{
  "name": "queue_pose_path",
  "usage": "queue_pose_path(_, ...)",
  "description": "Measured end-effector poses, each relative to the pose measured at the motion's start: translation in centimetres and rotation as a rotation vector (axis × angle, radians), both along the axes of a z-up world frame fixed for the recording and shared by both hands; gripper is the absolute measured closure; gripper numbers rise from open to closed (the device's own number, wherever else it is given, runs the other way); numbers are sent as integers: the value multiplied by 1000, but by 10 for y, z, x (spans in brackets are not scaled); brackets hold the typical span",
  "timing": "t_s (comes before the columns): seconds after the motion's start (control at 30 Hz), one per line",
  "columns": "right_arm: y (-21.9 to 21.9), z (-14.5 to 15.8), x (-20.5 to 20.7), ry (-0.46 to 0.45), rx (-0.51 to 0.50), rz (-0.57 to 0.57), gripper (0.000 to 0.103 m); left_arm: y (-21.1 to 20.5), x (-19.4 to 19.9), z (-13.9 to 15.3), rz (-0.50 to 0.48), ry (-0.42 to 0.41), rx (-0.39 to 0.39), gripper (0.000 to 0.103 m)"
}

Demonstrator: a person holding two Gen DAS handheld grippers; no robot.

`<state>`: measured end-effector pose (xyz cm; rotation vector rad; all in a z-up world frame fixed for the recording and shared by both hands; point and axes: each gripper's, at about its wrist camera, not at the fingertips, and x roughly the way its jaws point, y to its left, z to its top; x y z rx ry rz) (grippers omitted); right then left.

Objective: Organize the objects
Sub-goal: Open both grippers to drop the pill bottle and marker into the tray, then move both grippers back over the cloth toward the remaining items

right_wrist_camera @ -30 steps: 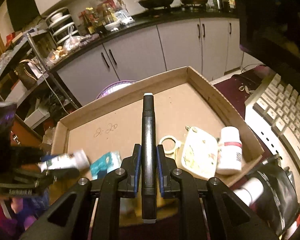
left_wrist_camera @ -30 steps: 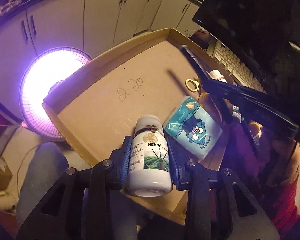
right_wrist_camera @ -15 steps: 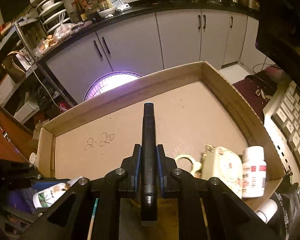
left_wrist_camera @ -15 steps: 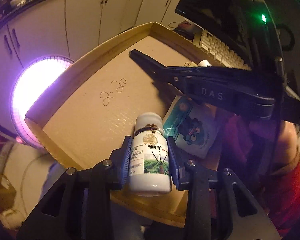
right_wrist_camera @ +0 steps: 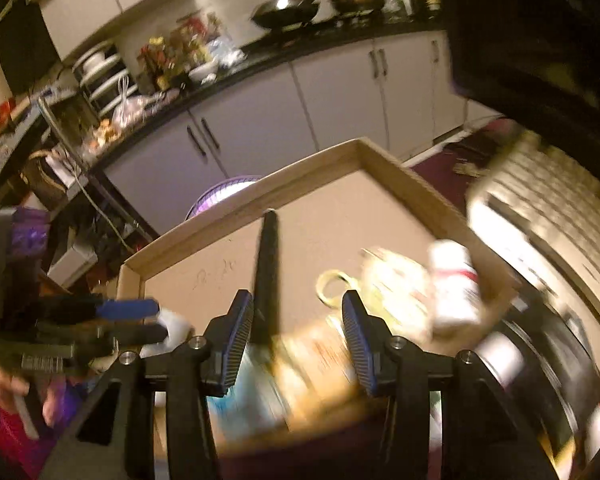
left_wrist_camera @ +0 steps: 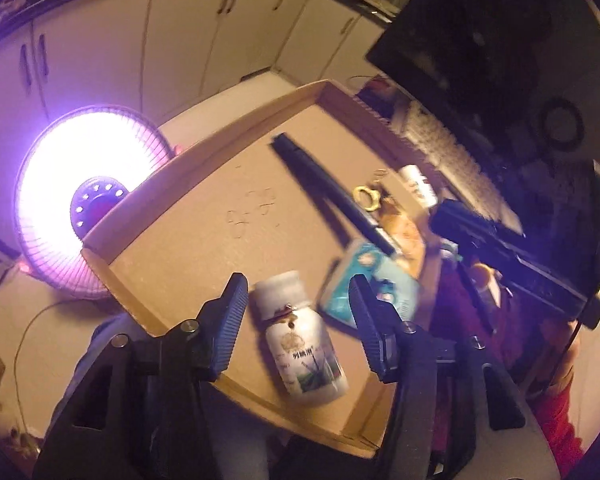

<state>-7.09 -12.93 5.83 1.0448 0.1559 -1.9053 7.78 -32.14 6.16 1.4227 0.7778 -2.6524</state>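
Note:
A shallow cardboard tray point(left_wrist_camera: 204, 160) point(right_wrist_camera: 384, 164) lies in front of me. My left gripper point(left_wrist_camera: 298, 300) is open; a white bottle with a green label point(left_wrist_camera: 300, 348) lies on the tray floor between its jaws, touching neither. My right gripper point(right_wrist_camera: 298, 326) is open; a long black marker point(right_wrist_camera: 268, 268) point(left_wrist_camera: 332, 196) lies on the tray floor just by its left jaw. A teal pouch with a cartoon face point(left_wrist_camera: 374, 284) lies right of the bottle. The right wrist view is blurred.
A yellow ring point(left_wrist_camera: 366, 196), a cream packet point(right_wrist_camera: 396, 280) and a small white bottle with a red band point(right_wrist_camera: 454, 280) lie at the tray's right side. A glowing heater point(left_wrist_camera: 80, 200) stands left of the tray. A keyboard point(right_wrist_camera: 540, 208) lies to the right.
Both grippers have opened. The left one has let the white bottle go onto the tray floor. The right one has let the black marker go into the tray and pulled back.

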Motion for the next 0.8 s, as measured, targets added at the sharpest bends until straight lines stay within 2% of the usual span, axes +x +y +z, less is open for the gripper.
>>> queue_pose_path(0.03,18,2,4,1,-12,-26,53,2,0,4,-12,11,4,49)
queue_pose_path(0.07,38,3,9,7,-20,-55,46,5,1,9,-27,33,16,47)
queue_pose_path(0.1,52,3,14,15,-24,-78,39,8,1,13,-38,51,25,44)
queue_pose_path(0.13,71,3,20,28,-24,-108,37,12,0,17,-51,67,27,38)
queue_pose_path(0.23,121,1,34,70,9,-189,35,32,-7,27,-104,98,23,36)
queue_pose_path(0.3,146,-2,43,97,42,-230,29,48,-10,32,-149,116,39,31)
queue_pose_path(0.4,178,-8,54,104,73,-284,26,78,-14,39,-221,134,41,25)
queue_pose_path(0.53,209,-14,65,87,43,-314,26,131,-30,38,-340,120,2,24)
queue_pose_path(0.6,215,-14,67,82,32,-318,26,160,-37,36,-388,131,-72,24)
queue_pose_path(0.7,219,-11,68,82,14,-320,26,195,-56,31,-411,160,-278,24)
queue_pose_path(0.8,222,-8,68,84,-28,-315,26,213,-81,22,-419,168,-380,24)
